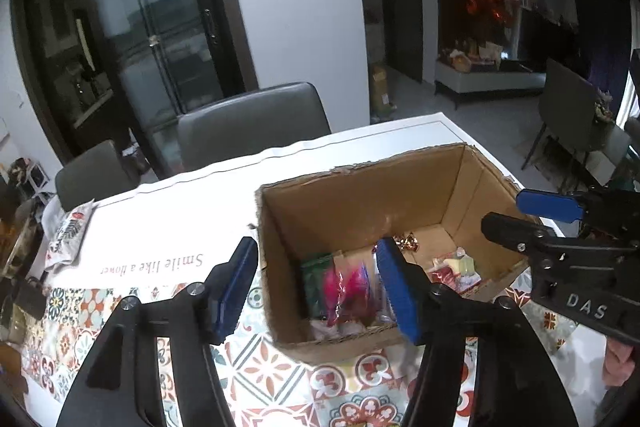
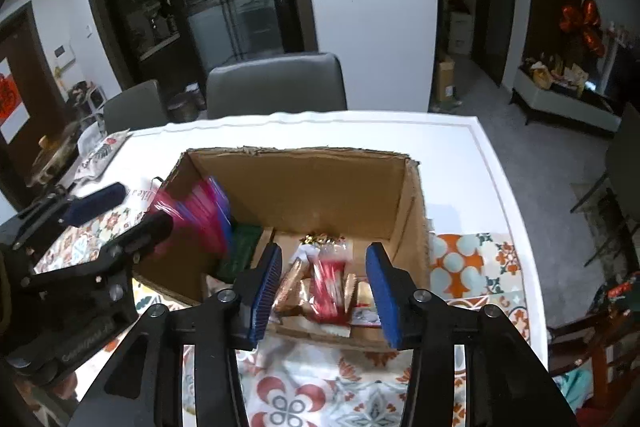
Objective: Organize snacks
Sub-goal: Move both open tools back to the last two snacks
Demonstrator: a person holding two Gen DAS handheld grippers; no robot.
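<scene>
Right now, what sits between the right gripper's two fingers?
In the right wrist view, the right gripper stands open above the cardboard box. A red snack packet shows in the gap, flanked by tan packets, untouched by the pads.

From my seat a lot of this is mush. The pink packet (image 2: pixel 196 215) at the cardboard box's (image 2: pixel 320 183) left wall is a motion smear in the right wrist view, so I can't read its shape or tell if it touches anything. The red packet (image 2: pixel 330 285) between my right gripper's pads is blurred too. In the left wrist view, my left gripper's right finger (image 1: pixel 396 291) covers part of the box contents, and the right gripper (image 1: pixel 532 215) runs off the frame edge. Labels are unreadable.
</scene>
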